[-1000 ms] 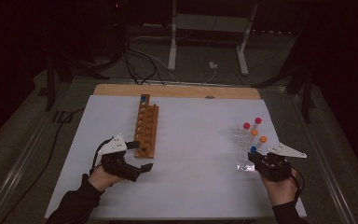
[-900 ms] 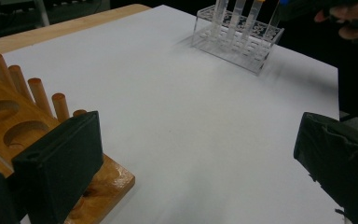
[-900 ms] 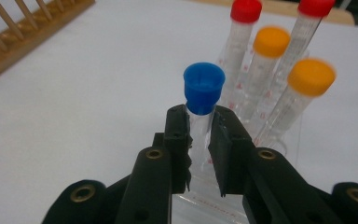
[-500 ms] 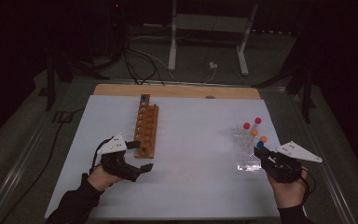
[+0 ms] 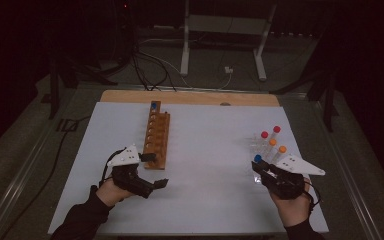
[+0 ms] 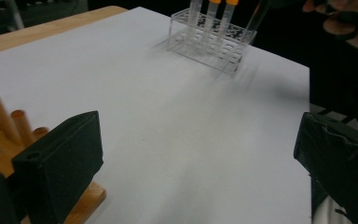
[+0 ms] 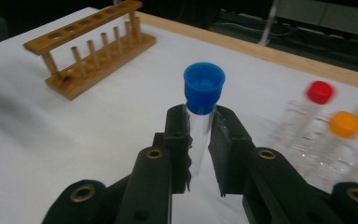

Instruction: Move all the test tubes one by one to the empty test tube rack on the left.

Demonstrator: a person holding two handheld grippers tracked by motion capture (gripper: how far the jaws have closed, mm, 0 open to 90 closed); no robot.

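My right gripper (image 7: 199, 140) is shut on a clear tube with a blue cap (image 7: 203, 88), held upright with the cap above the pads. In the high view this right gripper (image 5: 261, 169) hovers at the near left corner of a clear rack (image 5: 260, 148), the blue cap (image 5: 257, 158) poking up. The clear rack holds red-capped tubes (image 5: 277, 129) and orange-capped tubes (image 5: 282, 149). My left gripper (image 5: 156, 170) stands open and empty at the near end of a wooden rack (image 5: 157, 135). In the left gripper view, the left gripper (image 6: 196, 163) has wide-apart jaws.
A white sheet (image 5: 210, 150) covers the table, with a wooden strip (image 5: 190, 97) along the far edge. One blue-capped tube (image 5: 154, 106) stands at the wooden rack's far end. Cables and a metal stand (image 5: 225, 30) lie beyond the table.
My right gripper has risen a little and shifted left with the blue-capped tube. The left gripper has stayed where it was.
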